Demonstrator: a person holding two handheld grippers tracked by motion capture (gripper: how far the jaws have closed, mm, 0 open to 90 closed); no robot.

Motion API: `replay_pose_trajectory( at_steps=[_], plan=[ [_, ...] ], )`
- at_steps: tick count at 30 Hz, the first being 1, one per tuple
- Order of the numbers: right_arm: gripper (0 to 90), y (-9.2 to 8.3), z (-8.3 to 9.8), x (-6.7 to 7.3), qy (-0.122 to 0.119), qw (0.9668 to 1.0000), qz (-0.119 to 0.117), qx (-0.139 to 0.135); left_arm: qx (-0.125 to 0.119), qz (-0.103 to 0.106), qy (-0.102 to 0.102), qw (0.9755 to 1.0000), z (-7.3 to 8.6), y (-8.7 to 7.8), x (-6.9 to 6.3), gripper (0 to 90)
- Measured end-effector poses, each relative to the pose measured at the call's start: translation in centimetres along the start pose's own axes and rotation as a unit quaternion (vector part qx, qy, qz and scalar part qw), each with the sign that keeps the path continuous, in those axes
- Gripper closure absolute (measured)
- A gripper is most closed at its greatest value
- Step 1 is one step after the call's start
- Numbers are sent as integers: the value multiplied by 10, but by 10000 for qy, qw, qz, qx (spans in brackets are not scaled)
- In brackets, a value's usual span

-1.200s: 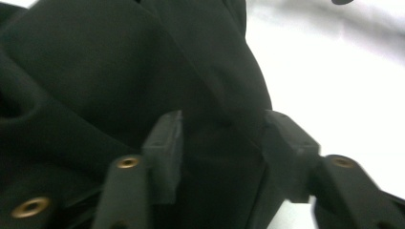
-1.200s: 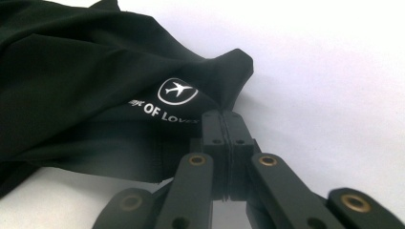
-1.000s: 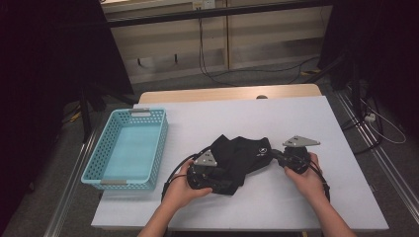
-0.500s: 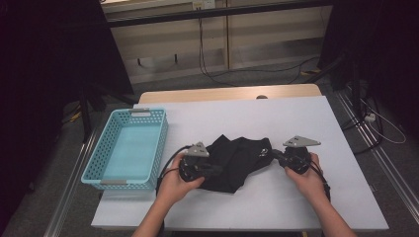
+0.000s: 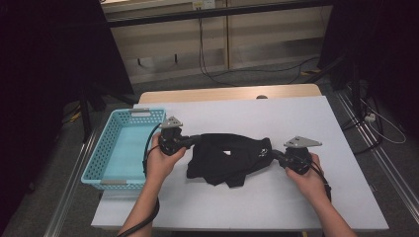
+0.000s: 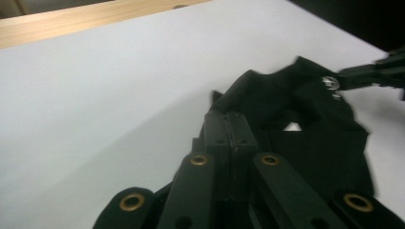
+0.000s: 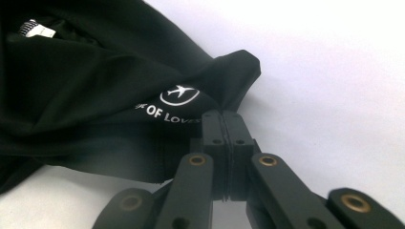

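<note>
The black garment (image 5: pixel 228 159) lies across the middle of the white desk (image 5: pixel 237 111), stretched between the 2 hands, just right of the blue basket (image 5: pixel 118 148). It looks light, soft and limp: it will sag and bunch wherever it is not held, so an edge or corner is the best place to take it, 1 at each end. The left tongs (image 5: pixel 196 140) have just been closing and are now clamped on the garment's left edge, fabric pinched between the jaws. The right tongs (image 5: pixel 274 155) are clamped on its right edge, beside the white printed logo (image 7: pixel 179 94).
</note>
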State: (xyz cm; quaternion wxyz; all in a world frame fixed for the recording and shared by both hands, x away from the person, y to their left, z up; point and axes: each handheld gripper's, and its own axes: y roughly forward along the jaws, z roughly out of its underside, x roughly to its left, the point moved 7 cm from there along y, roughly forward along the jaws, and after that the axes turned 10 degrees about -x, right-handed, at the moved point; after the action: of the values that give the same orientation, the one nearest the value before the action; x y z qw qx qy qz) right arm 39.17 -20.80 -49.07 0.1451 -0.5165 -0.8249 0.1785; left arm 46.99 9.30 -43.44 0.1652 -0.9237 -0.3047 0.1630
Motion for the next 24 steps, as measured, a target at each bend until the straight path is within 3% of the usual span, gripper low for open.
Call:
replay_pose_trajectory(
  at_steps=[5, 9, 14, 16, 19, 24],
  plan=[
    [899, 3, 2, 0, -14, 10000, 15, 66, 334, -195, -33, 9992, 11, 16, 13, 895],
    [895, 4, 3, 2, -97, 9999, 23, 92, 345, -197, -125, 9991, 20, 24, 14, 875],
    [889, 5, 3, 3, -154, 9998, 4, 119, 117, -389, -213, 9989, 19, 22, 13, 499],
    [887, 5, 3, 2, -135, 9998, 10, 127, 24, -342, -212, 9992, 16, 17, 8, 391],
    [885, 5, 3, 2, -122, 9999, 13, 116, 138, -154, 13, 9998, 18, 14, -5, 336],
    [886, 6, 4, 3, -136, 9998, 30, 144, 366, -57, 151, 9992, 35, 18, -16, 366]
  ],
)
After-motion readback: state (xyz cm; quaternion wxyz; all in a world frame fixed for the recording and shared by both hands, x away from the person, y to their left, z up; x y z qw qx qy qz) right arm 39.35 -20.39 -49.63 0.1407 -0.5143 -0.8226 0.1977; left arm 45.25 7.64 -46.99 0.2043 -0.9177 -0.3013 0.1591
